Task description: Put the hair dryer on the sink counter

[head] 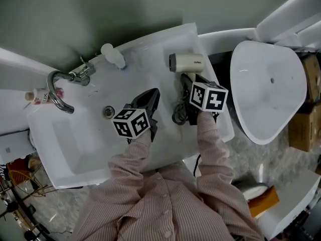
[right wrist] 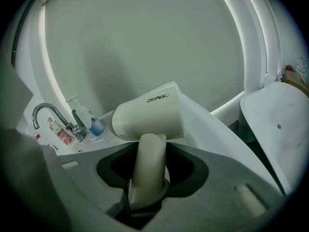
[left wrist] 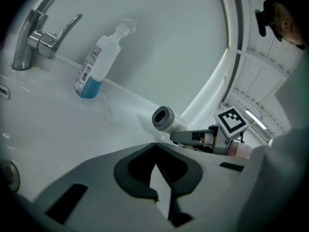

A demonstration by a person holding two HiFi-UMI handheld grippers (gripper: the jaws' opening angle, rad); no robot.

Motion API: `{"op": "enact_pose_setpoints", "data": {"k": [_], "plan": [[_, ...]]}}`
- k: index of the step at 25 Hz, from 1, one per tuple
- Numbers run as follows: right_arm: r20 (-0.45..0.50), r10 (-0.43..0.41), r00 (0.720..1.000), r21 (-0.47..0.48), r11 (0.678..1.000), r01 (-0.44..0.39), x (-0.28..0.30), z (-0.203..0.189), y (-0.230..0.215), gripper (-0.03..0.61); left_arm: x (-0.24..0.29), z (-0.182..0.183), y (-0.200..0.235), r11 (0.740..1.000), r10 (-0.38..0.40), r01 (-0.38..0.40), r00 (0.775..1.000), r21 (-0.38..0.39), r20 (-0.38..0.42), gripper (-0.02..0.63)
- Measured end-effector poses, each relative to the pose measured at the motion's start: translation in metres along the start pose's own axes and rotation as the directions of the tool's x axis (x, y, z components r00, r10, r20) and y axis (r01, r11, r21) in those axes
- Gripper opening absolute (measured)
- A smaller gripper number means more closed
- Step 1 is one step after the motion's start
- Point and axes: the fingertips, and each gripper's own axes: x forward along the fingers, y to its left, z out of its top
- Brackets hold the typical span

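Note:
The cream hair dryer [head: 186, 62] is at the back right of the white sink counter [head: 150, 44], its nozzle pointing left. My right gripper [head: 187, 83] is shut on its handle, which stands between the jaws in the right gripper view [right wrist: 149, 151] below the dryer's body [right wrist: 149, 116]. Whether the dryer touches the counter I cannot tell. Its dark cord [head: 179, 113] coils beside the gripper. My left gripper [head: 152, 95] hovers over the basin with its tips together and nothing in it [left wrist: 154, 146]. From there the dryer's nozzle [left wrist: 163, 118] shows to the right.
A chrome faucet [head: 61, 87] stands at the basin's left, with a pump bottle [head: 113, 55] of blue liquid at the back rim. The drain [head: 108, 111] lies in the basin. A large white oval fixture [head: 266, 89] stands to the counter's right. Cardboard boxes [head: 306, 124] sit beyond it.

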Motion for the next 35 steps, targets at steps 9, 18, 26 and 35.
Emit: {"op": "enact_pose_setpoints", "data": {"k": [9,18,26,35], "plan": [[-0.072,-0.043,0.996,-0.030,0.999,0.041,0.010,-0.008,-0.007,0.163,0.004,-0.004,0.001,1.000,0.005,-0.005,1.000,-0.012,-0.009,-0.003],[-0.101,-0.055,0.993,-0.019,0.998,0.053,0.013,-0.010,-0.007,0.163,0.005,-0.004,-0.003,1.000,0.002,-0.002,1.000,-0.012,-0.010,-0.003],[-0.110,-0.075,0.991,-0.014,0.997,0.074,0.012,-0.010,-0.011,0.163,0.005,-0.004,-0.009,1.000,-0.001,0.001,1.000,-0.006,-0.012,-0.003],[-0.120,-0.090,0.989,-0.050,0.995,0.084,0.013,-0.012,-0.009,0.178,0.003,-0.007,-0.019,1.000,-0.024,0.024,0.999,0.005,-0.021,-0.003]]}}
